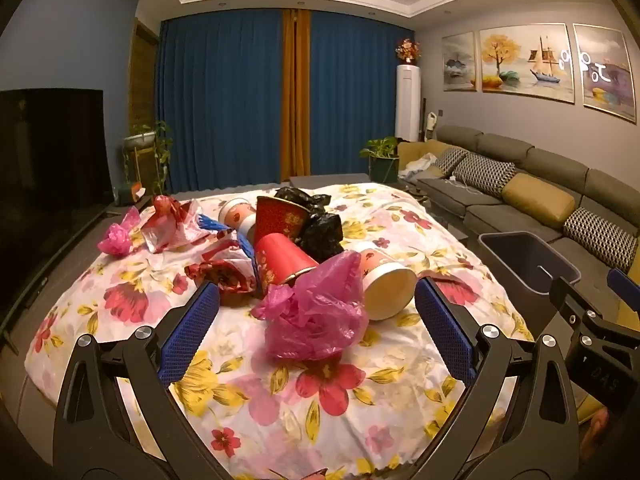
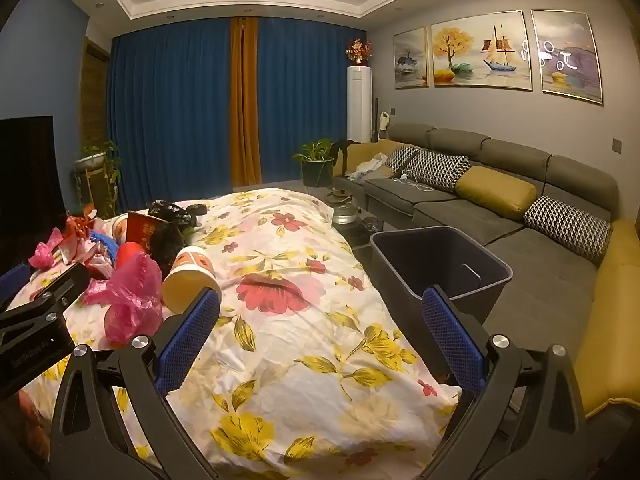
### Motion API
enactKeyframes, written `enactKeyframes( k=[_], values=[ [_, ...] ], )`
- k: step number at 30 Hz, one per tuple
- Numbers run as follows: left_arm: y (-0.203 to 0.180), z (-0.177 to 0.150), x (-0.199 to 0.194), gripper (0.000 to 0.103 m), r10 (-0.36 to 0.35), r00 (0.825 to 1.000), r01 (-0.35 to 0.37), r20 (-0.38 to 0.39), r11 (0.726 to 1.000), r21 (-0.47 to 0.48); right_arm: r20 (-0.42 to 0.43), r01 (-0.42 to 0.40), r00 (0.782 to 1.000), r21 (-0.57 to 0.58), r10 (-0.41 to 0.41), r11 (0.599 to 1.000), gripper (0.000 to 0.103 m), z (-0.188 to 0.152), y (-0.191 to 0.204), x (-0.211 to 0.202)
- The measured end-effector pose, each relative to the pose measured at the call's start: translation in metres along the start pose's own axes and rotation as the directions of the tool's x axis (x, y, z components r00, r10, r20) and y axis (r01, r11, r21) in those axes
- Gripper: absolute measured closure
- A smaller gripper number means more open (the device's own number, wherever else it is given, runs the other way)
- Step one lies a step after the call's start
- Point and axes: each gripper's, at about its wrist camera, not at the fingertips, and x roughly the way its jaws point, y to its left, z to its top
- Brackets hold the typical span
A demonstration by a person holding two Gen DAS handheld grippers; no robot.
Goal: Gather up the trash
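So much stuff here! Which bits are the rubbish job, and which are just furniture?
For the job:
pink plastic bag
paper cups
black bag
grey bin

Just lying about:
sofa
cushions
potted plant
television
paintings

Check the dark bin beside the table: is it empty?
Apparently empty: the bin shows only bare dark inner walls in the right wrist view; its very bottom is hidden.

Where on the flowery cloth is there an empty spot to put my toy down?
The floral cloth is bare on the side toward the dark bin, from the right gripper back to the far edge. It is crowded around the pink bag, red cups and black bag.
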Motion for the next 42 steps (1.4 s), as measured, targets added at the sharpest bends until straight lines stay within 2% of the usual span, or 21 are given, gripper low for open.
enactKeyframes(
  k=[42],
  values=[
    [0.0003,0.0002,0.0011,0.006,-0.006,1.000,0.006,0.000,1.000,-0.005,0.015,0.000,1.000,0.004,0.000,1.000,0.005,0.0080,0.0008,-0.0021]
  ],
)
